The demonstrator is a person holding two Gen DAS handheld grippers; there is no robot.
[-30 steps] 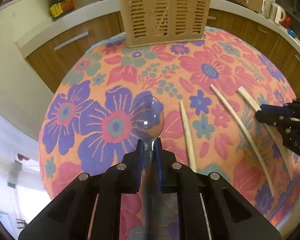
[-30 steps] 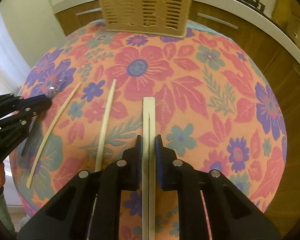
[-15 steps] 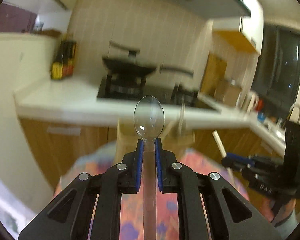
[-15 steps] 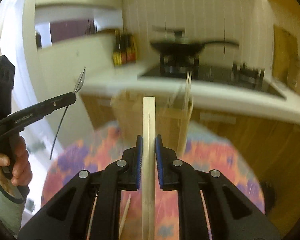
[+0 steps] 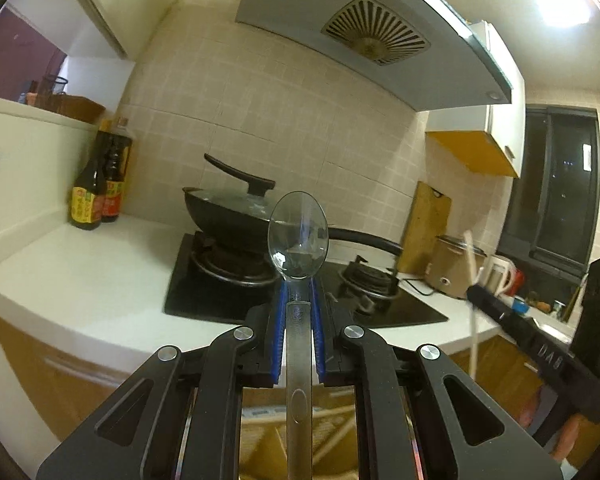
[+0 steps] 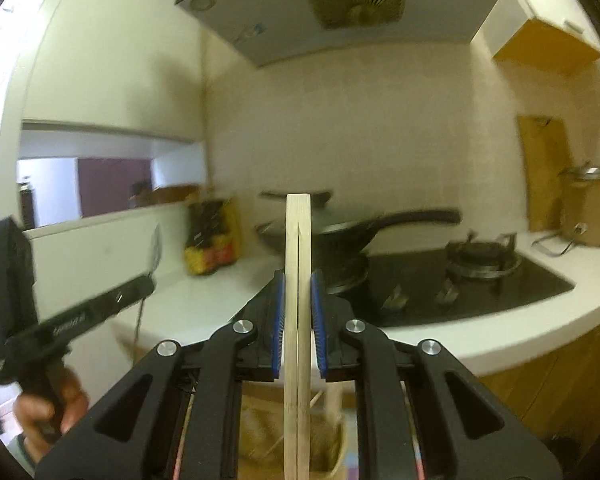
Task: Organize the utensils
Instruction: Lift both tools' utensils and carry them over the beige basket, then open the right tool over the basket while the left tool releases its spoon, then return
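My left gripper (image 5: 298, 292) is shut on a clear plastic spoon (image 5: 298, 236), held upright with the bowl up; it also shows at the left of the right wrist view (image 6: 100, 308). My right gripper (image 6: 298, 284) is shut on a pair of pale wooden chopsticks (image 6: 298, 240), held upright; it also shows at the right of the left wrist view (image 5: 512, 316). The beige slotted utensil basket (image 5: 332, 432) shows below the left gripper's fingers, with sticks in it, and below the right gripper (image 6: 260, 428).
Both views face a white kitchen counter (image 5: 80, 276) with a black hob (image 5: 220, 284), a lidded wok (image 5: 228, 208), sauce bottles (image 5: 96, 196), a cutting board (image 5: 424, 228) and a cooker (image 5: 452, 268). A range hood (image 5: 360, 32) hangs above.
Both grippers have lifted off the flowered table and tilted up, carrying the spoon and the chopsticks. The views now face the kitchen wall, with the basket underneath.
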